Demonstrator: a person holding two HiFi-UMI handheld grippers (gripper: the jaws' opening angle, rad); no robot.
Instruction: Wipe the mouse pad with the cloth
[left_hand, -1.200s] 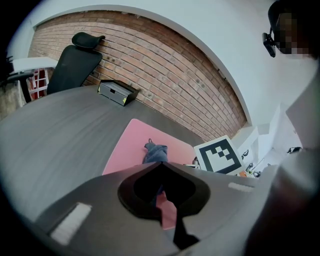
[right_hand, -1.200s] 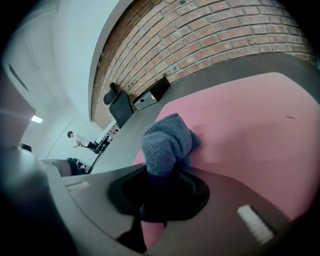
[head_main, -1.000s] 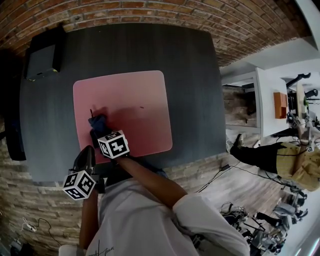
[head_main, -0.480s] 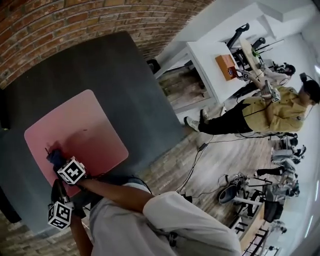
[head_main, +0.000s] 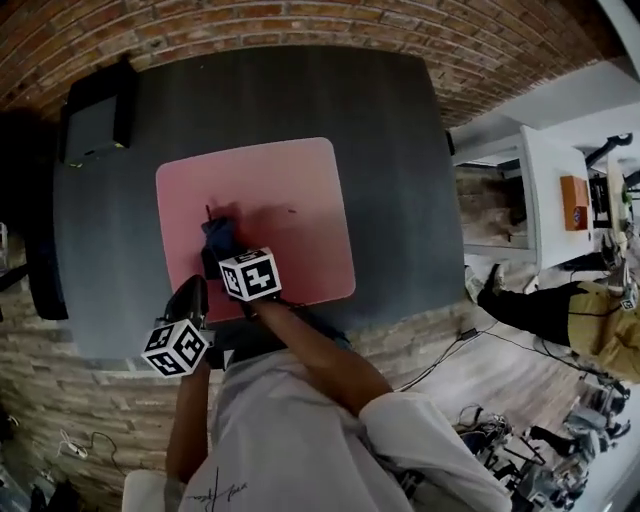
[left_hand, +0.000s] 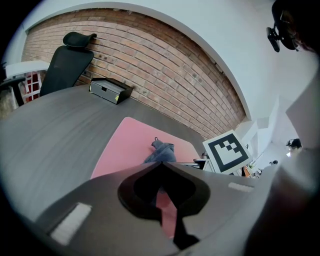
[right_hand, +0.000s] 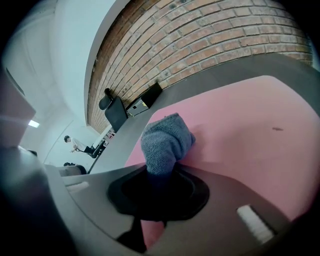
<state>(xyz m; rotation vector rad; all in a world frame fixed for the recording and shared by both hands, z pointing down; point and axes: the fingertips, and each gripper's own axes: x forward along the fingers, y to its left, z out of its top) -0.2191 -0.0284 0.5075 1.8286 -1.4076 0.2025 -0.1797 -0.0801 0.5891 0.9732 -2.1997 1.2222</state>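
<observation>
My right gripper has its jaws clamped on the blue cloth, pressing the bundle down on the pink mouse pad, left of its middle. My left gripper sits at the near edge of the dark table, jaws pressed together with nothing between them.

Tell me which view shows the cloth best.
The right gripper view: the cloth fills the middle, pinched by the right gripper, knit texture clear. The head view shows only a small blue wad partly behind that gripper; the left gripper view shows it small and distant on the mouse pad.
</observation>
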